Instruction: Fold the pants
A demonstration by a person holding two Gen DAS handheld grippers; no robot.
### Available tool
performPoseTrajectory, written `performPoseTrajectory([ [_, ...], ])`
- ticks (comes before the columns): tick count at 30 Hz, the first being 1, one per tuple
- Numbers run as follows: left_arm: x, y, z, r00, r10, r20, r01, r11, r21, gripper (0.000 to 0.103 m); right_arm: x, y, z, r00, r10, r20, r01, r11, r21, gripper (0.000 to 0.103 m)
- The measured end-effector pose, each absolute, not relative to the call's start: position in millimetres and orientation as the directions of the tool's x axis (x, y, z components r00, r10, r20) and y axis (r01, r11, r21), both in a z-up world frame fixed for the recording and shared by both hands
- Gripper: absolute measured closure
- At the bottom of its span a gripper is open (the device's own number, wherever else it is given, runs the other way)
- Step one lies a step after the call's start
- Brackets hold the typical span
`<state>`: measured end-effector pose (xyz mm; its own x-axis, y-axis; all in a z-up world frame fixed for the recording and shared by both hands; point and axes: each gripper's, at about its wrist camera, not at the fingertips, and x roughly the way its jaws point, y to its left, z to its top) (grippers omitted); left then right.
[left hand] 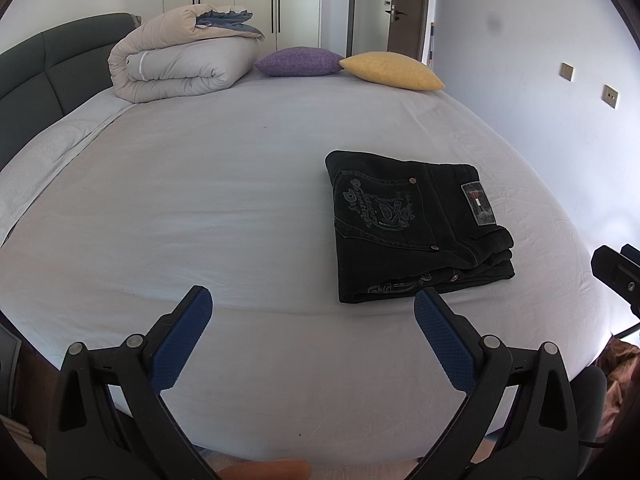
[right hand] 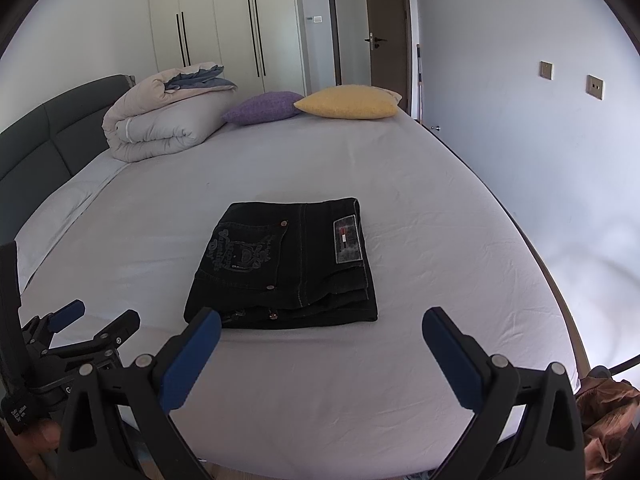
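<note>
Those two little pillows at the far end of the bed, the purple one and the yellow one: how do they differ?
The purple pillow is violet and sits nearer the folded duvet; the yellow pillow is mustard and lies nearer the wall. The yellow one overlaps the purple one's corner. Both are square cushions with a coarse weave, lying flat on the bed.

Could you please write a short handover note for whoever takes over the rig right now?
Left gripper: open, empty, hovering over the near part of the bed, left of the pants.
Right gripper: open, empty, just short of the pants' near edge.
Pants: black jeans folded into a compact stack on the sheet, back pocket and waistband label up, neither gripper touching them.
Done: the fold looks complete.
Left: perhaps only squaring the slightly uneven layers at the near edge; otherwise nothing obvious.
</note>
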<state>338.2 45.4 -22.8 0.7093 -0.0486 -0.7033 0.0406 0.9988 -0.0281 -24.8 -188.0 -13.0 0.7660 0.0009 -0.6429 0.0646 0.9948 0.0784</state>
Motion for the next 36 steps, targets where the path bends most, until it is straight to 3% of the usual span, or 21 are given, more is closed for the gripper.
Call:
performPoseTrajectory([
  [36, 337.3, 47.5, -25.1, 0.708, -0.049, -0.705, 0.04, 0.999, -0.029, 0.0, -25.9, -184.1, -15.3, 0.763, 0.001, -0.646, 0.065, 0.995, 0.079, 0.0],
])
